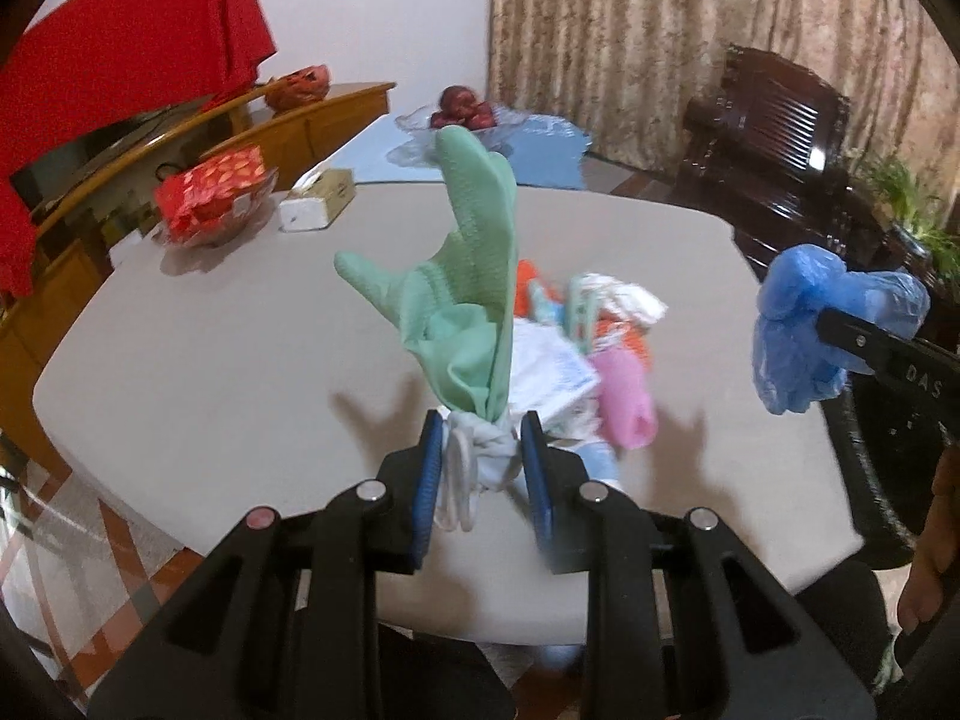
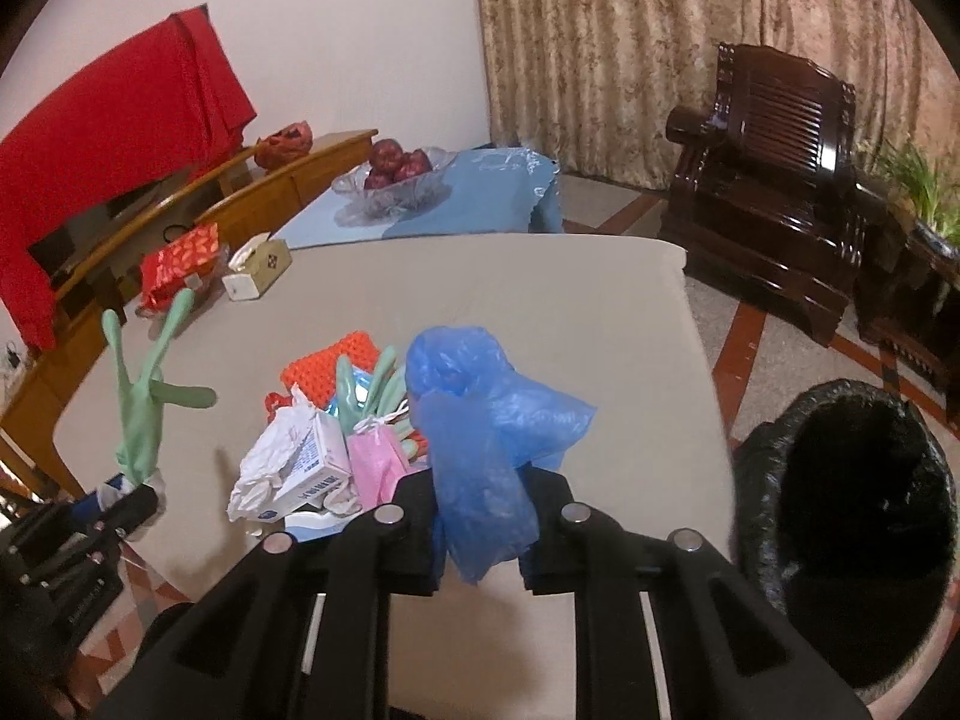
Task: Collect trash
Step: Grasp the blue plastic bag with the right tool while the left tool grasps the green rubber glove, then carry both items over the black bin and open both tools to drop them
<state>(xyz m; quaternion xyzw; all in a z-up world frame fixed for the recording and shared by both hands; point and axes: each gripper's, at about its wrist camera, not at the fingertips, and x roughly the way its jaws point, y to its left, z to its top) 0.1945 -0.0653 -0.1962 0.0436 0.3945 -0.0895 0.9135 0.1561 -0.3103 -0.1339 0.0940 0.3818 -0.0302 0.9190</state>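
1. The left tongs (image 1: pixel 480 456) are pinching one mint-green rubber glove (image 1: pixel 462 282) by its cuff, along with a twist of white material; the glove stands upright above the desk (image 1: pixel 210 360), its fingers pointing up.
2. At the far left of the desk stand one red patterned box (image 1: pixel 210 192) and, just beside it, one white tissue box (image 1: pixel 318 204); its printing is too blurred to read.
3. In the middle of the desk lies the trash pile (image 2: pixel 324 438): one orange knitted piece, one pink bag, crumpled white paper, a second green glove and one white carton whose blue lettering cannot be made out.
4. The right tongs (image 2: pixel 480 516) are pressed on one crumpled blue plastic bag (image 2: pixel 480 420), held above the desk's near edge. In the left wrist view, the letters "DAS" show on the right tongs' black body.
5. At the far right, off the desk, stands one bin lined with a black bag (image 2: pixel 852 492), mouth open.
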